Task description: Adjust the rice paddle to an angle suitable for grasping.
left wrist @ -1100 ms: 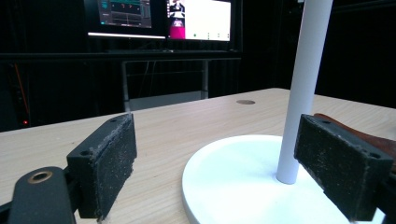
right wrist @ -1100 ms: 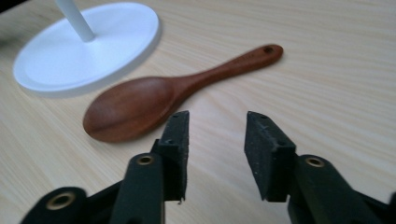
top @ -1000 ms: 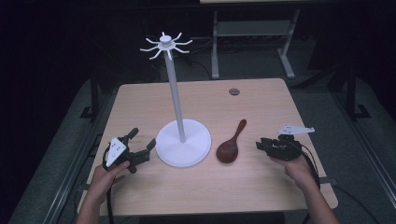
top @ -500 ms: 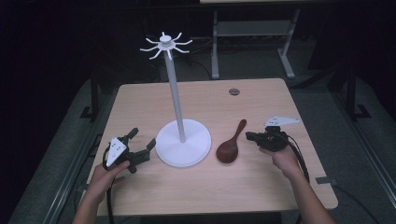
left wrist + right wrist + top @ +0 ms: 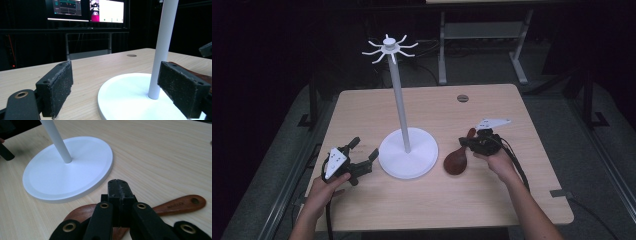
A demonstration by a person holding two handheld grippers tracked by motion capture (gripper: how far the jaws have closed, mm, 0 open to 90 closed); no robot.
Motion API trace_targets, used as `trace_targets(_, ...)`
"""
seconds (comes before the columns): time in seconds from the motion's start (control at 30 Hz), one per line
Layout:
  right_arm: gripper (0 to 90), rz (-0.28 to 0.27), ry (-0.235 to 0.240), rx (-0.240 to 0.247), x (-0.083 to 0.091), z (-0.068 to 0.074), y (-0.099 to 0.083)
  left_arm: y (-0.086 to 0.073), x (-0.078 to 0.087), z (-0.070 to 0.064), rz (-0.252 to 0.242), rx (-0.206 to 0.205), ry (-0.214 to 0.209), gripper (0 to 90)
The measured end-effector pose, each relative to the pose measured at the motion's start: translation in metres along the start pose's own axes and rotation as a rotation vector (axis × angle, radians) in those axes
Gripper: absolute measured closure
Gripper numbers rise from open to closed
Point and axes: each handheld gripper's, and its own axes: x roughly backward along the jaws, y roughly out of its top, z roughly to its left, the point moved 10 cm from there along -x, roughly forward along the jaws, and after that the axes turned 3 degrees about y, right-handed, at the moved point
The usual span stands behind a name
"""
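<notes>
Black padded jaws of the right gripper pressed together, poised directly over the dark reddish-brown wooden spoon, nothing visibly held | spoon flat on the pale wood table, beside the white round-based hook stand | left gripper gaping wide, likely idle.

At the lower left of the high view, the left gripper has jaws wide apart; the right gripper, mid-right, has jaws pressed together.
</notes>
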Motion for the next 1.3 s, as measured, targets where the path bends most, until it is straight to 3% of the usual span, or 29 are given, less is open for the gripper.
trace_targets(0.3,89.7,0.064,0.022,0.004,-0.031,0.007,-0.003,0.0,0.0,0.001,-0.001,0.002,0.008,12.5)
trace_targets(0.77,89.7,0.163,0.043,0.053,-0.057,0.025,-0.021,0.0,0.0,0.001,-0.004,0.005,0.005,12.6)
trace_targets(1.3,89.7,0.203,0.047,0.05,-0.063,0.03,-0.029,0.001,0.0,0.0,-0.007,0.007,0.002,12.5)
